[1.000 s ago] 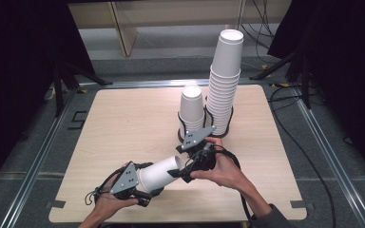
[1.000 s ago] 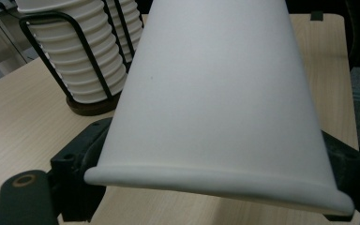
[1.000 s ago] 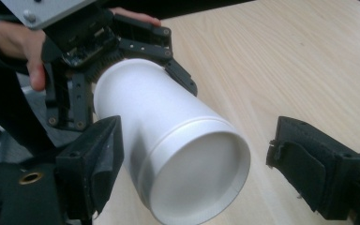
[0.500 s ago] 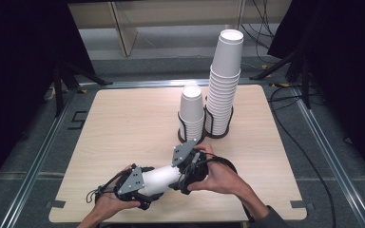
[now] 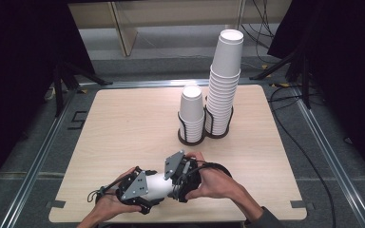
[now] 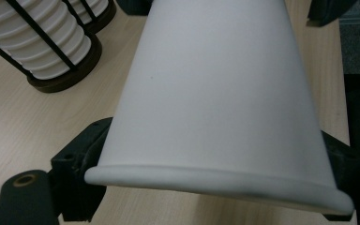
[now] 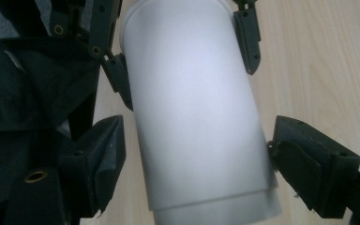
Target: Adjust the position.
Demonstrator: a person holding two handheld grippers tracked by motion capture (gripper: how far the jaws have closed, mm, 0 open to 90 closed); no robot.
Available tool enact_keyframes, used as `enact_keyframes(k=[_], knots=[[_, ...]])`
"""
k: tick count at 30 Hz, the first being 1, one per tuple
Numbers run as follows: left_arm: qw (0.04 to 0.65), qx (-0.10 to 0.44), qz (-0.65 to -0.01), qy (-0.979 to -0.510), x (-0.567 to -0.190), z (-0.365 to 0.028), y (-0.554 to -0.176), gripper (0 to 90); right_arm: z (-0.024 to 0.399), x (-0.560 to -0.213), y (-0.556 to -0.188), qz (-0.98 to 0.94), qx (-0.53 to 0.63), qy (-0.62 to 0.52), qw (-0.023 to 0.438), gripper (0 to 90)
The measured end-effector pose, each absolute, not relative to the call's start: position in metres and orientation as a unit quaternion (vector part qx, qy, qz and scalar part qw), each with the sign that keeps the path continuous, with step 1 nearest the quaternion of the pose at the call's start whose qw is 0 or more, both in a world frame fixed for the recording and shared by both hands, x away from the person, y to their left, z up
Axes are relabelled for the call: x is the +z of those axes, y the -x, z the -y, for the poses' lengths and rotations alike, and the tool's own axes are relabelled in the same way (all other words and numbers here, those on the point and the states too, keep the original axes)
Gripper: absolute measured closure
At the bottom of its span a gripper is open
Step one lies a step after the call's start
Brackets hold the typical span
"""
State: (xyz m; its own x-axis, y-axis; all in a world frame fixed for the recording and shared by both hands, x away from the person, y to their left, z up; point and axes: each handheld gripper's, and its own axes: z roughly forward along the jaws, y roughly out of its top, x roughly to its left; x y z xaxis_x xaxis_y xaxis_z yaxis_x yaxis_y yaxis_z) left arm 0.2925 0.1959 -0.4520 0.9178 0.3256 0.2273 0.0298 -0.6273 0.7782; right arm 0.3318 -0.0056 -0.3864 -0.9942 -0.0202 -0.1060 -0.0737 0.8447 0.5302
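I've got both grippers down at the near edge of the wooden surface (image 5: 123, 123), and a white paper cup (image 5: 159, 186) lies on its side between them. My left gripper (image 5: 145, 187) has the rim end: in the left gripper view the cup's rolled rim (image 6: 215, 180) sits right across the bottom, with a black jaw pressed against it on each side, so that gripper is clamped on the cup. My right gripper (image 5: 177, 183) comes in from the other end. In the right gripper view the cup's base end (image 7: 201, 154) runs up between the jaws; the right-hand jaw touches the cup wall, but on the left I see a thin gap, so I cannot tell whether this one is actually gripping. Farther up in that view, the left gripper's jaws (image 7: 183, 51) flank the cup on both sides.

Farther back on the surface stand two black wire holders, touching side by side. The left one carries a short stack of cups (image 5: 192, 111), the right one a tall stack of cups (image 5: 224, 85) that rises well above its neighbour. Both stacks stand upright, well apart from the grippers. Cables (image 5: 309, 156) trail on the floor to the right.
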Motion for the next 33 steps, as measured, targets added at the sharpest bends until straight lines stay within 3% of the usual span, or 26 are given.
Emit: enact_keyframes(k=[4,24,33], knots=[[0.398,0.18,-0.078,-0.896,-0.449,-0.196,-0.293,14.8,0.001,-0.394,-0.331,-0.963,0.259,0.039,0.055,19.3],[0.401,0.165,-0.064,-0.899,-0.451,-0.194,-0.29,14.6,-0.008,-0.414,-0.331,-0.971,0.227,0.067,0.036,23.1],[0.468,0.157,-0.09,-0.865,-0.454,-0.199,-0.293,8.9,0.002,-0.408,-0.335,-0.967,0.246,0.059,0.038,23.3]])
